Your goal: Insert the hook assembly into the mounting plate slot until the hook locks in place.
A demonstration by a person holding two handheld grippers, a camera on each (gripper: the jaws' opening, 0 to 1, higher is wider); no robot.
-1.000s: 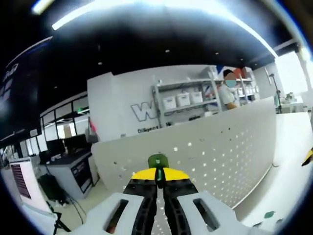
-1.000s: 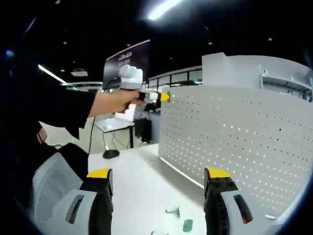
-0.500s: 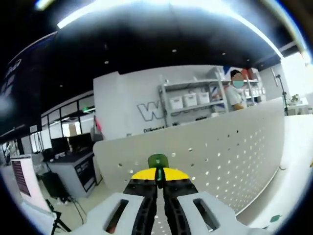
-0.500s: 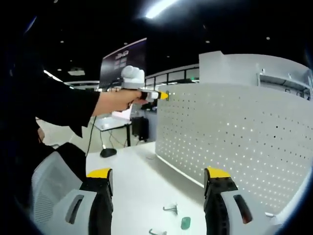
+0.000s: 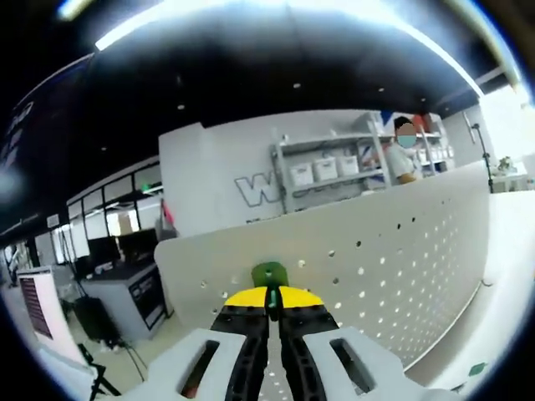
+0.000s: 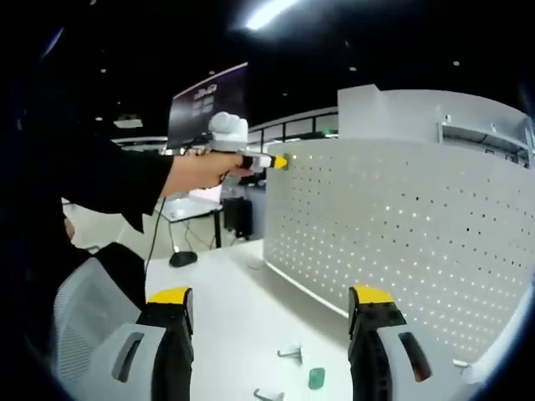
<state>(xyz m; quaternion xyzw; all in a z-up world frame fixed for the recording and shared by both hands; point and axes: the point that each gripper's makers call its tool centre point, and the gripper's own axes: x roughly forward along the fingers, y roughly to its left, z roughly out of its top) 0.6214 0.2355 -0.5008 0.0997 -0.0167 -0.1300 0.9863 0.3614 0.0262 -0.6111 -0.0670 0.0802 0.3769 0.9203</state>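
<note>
Here the left gripper (image 5: 268, 306) has its two jaws pressed together, with no gap between the yellow tips, and pinched between them is a small green hook (image 5: 269, 274) that sticks up just past the tips. In the left gripper view that hook sits right at the top edge of the white pegboard (image 5: 393, 267), the mounting plate, which sweeps from about 9 o'clock across to 3 o'clock; whether the hook is already in a hole I cannot tell. Behind the board, toward 1 o'clock, stand shelves (image 5: 326, 171) with white boxes, and a person (image 5: 405, 159) is beside them.

In the right gripper view the right gripper (image 6: 272, 322) has its jaws spread wide with nothing between them. The pegboard fills the 3 o'clock side of this view. At 11 o'clock a hand (image 6: 203, 170) in a dark sleeve holds the left gripper with its yellow tip at the board's upper left corner. On the white table (image 6: 226, 292) below, between the open jaws near 6 o'clock, lie a small green piece (image 6: 316, 378) and two small metal hooks (image 6: 290, 355), close to one another and apart from the board's foot.
</note>
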